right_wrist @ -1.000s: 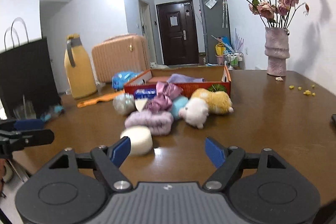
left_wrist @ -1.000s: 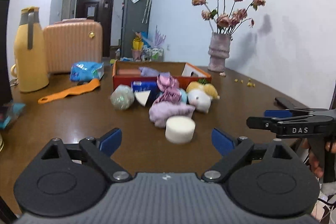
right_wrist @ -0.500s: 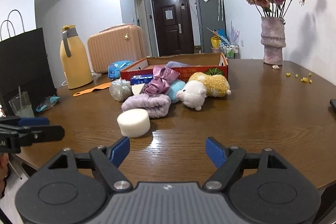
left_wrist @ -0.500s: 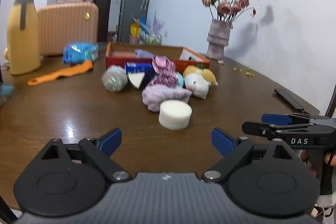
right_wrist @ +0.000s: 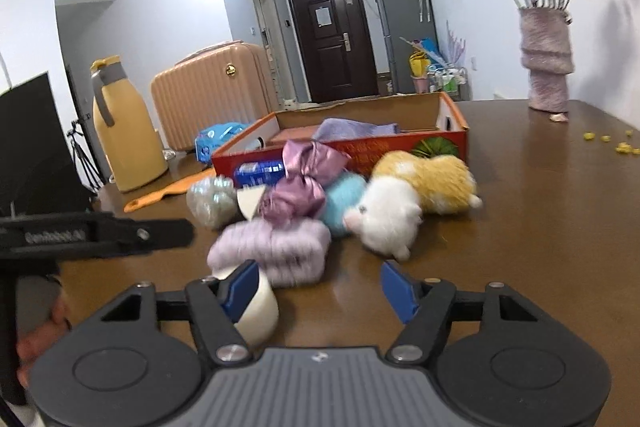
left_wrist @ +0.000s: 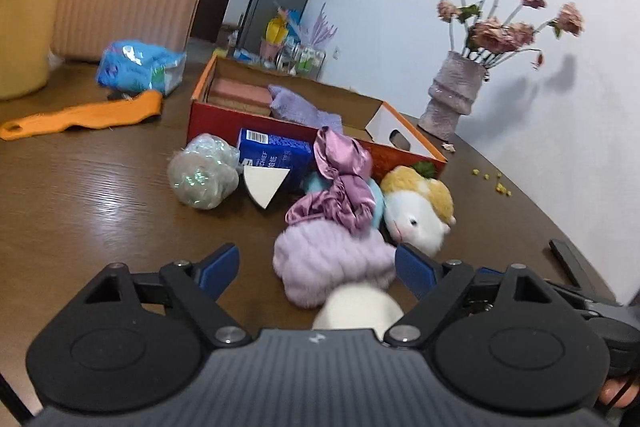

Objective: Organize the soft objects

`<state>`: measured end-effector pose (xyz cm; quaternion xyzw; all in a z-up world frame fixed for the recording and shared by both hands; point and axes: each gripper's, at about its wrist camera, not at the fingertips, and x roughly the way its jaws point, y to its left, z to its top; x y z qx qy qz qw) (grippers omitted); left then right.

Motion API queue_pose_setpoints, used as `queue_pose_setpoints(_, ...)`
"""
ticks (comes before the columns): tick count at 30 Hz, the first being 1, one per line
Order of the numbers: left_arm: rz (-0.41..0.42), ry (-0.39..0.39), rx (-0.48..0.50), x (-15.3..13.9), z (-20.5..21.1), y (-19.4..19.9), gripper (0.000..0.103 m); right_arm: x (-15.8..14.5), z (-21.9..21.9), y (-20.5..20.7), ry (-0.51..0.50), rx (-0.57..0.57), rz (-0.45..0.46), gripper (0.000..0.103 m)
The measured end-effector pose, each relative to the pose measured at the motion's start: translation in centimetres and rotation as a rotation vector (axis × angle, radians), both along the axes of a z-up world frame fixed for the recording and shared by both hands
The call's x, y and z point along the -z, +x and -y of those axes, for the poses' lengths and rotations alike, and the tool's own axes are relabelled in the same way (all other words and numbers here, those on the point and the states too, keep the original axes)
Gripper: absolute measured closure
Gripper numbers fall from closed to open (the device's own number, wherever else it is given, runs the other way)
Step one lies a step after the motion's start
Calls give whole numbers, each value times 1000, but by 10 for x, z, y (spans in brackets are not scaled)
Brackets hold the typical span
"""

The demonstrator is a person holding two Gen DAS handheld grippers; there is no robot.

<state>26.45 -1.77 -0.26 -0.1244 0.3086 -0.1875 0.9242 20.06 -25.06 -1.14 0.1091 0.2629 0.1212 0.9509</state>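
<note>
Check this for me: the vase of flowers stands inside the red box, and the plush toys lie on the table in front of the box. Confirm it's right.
One thing is wrong. The vase stands on the table, outside the red box and off to its right, as the right wrist view shows. The plush toys do lie on the table in front of the box.

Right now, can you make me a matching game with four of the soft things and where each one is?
Things:
1. lilac towel
2. white round sponge
3. blue tissue pack
4. sheep plush

Places:
A. nearest, between the left tongs' fingers
B. inside the red box
C. outside the box, against its front wall
D. right of the purple satin scrunchie

Pairs: 1-B, 2-A, 3-C, 4-D
</note>
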Motion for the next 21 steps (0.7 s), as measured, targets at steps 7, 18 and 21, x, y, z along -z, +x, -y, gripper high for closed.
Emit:
queue_pose_setpoints(7,-143,-81,36,28,-3,48,40,22,-7,71,111,-8,-93,55)
queue_pose_setpoints(18,-124,-150,111,8,5,43,67,20,-11,73,130,-41,-76,84)
queue_pose_setpoints(21,-58,-149,135,-15,12,24,68,-1,-5,54,129,-29,-9,84)
